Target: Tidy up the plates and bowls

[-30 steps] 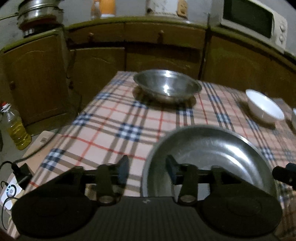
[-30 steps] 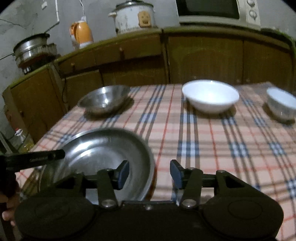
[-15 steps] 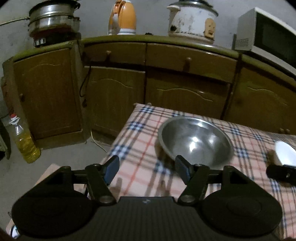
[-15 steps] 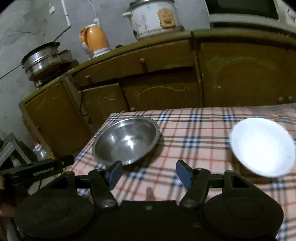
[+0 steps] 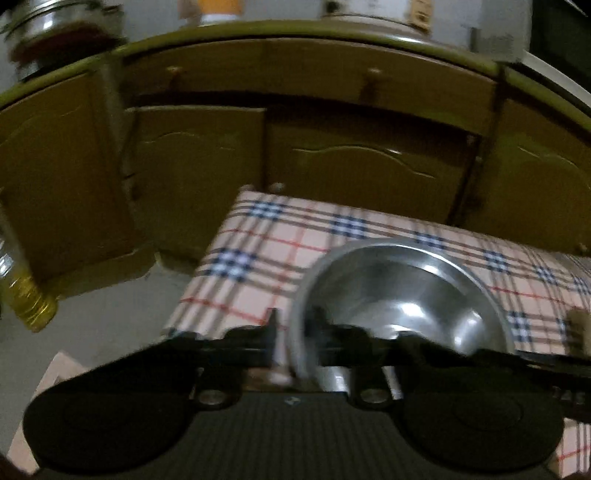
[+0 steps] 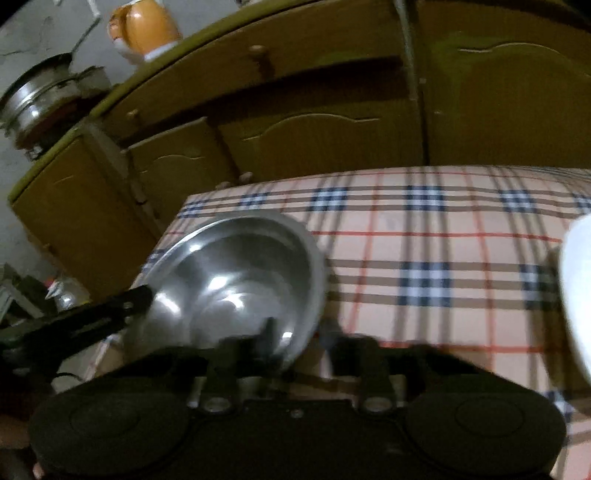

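A steel bowl point(image 5: 406, 291) stands near the far left corner of the plaid table point(image 5: 266, 251). My left gripper point(image 5: 295, 332) straddles its left rim, one finger inside and one outside, jaws closing onto the rim. In the right wrist view the same bowl point(image 6: 236, 266) has its right rim between the fingers of my right gripper point(image 6: 297, 332), jaws likewise closing on it. The left gripper's finger point(image 6: 110, 314) shows at the bowl's far side. Both views are blurred. A white bowl point(image 6: 578, 295) sits at the right edge.
Brown cabinets point(image 5: 369, 162) run behind the table, close to its far edge. An orange kettle point(image 6: 142, 27) and a steel pot point(image 6: 40, 99) stand on the counter. An oil bottle point(image 5: 26, 291) stands on the floor at the left.
Both grippers moved forward past the large steel plate to the smaller steel bowl. Their jaws opened wide, then closed about the bowl's opposite rims.
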### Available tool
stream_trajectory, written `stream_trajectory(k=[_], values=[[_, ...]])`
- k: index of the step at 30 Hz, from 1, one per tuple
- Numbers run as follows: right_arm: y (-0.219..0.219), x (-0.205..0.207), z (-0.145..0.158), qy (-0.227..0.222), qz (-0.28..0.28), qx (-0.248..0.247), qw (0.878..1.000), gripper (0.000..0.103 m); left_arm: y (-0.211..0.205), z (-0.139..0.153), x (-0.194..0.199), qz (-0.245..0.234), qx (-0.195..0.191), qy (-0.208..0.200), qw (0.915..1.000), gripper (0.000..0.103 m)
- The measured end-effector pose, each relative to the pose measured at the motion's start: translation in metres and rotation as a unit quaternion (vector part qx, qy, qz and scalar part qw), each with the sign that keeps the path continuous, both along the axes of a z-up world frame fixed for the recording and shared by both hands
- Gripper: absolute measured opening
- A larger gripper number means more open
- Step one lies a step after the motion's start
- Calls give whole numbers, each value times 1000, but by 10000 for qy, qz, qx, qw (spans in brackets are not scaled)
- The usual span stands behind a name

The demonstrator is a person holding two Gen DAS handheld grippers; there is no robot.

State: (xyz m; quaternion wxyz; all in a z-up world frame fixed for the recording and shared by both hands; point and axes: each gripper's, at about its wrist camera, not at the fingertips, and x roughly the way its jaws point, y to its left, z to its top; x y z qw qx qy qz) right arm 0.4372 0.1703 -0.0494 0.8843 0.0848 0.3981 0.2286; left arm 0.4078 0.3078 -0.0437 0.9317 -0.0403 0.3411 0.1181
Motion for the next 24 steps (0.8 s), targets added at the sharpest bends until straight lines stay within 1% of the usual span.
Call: stream_trajectory(k=[1,2,4,6,8,10,12,17,21,24], values=[[1,-3,2,-80,2,-71,9999,26,-3,-1,1,-6,60,14,10000,16],[0,-5,3,-137,-3,-84,9999,25,-4,-3,0,-11,22,8,10000,16],[-9,-8,4,-127,-46,62,9999,24,-2,-3,-7,35,-230,-12,9997,15],[-15,-14,8,-174,-25,111,9998,24,-6,0,-16,-6,-201,-69,9998,15],[-19,-23,16,-265,17,52,9996,24,-13,5,-23,6,-168,-90,9998,15],[-26,-34,26,-379,30,76,9992,24,-19,14,-34,38,-205,-152,9997,15],[-34,-43,35,-404,9,163,9990,24,-24,23,-40,55,-209,-204,9996,15],[-52,-73,62,-625,-14,139,9979,24,-46,49,-65,42,-73,-295,9995,15],[-74,-102,82,-776,-52,188,9968,24,-65,68,-89,36,-120,-395,9991,15],[-93,-125,94,-880,-101,188,9959,24,-86,78,-107,-44,0,-427,9991,16]])
